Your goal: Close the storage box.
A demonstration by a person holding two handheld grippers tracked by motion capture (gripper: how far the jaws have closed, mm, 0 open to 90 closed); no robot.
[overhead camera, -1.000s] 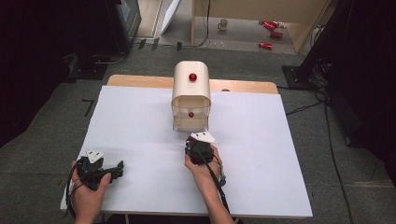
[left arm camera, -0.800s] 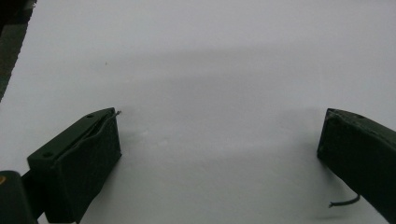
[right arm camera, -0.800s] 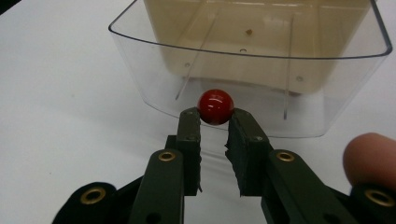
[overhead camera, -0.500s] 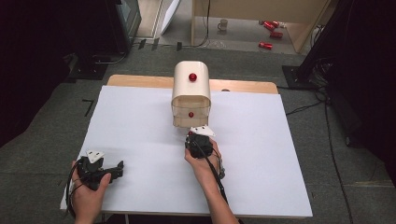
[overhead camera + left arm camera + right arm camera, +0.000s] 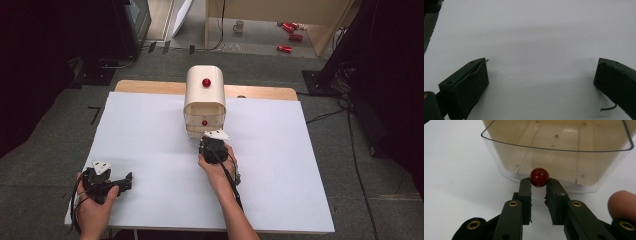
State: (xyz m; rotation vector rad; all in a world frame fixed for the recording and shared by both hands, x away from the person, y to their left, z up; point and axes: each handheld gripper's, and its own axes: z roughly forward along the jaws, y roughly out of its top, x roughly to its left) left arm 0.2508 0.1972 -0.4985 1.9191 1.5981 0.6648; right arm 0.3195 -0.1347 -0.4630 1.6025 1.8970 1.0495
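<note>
Fingers of your right gripper pinch the red knob of the clear drawer, partly out of the cream cabinet mid-table. You're mid-pull; next, draw straight back, along the drawer's long axis, pointing toward you. Left gripper rests wide, empty.

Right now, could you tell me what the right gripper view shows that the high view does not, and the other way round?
The right gripper view alone shows the right gripper shut on the drawer's red knob, and the clear drawer pulled out, nothing visible inside. The high view alone shows the whole cream cabinet with a second red knob on its top, and the left gripper resting near the near-left corner of the white table. Both show the drawer, the gripped knob and the white table.
</note>
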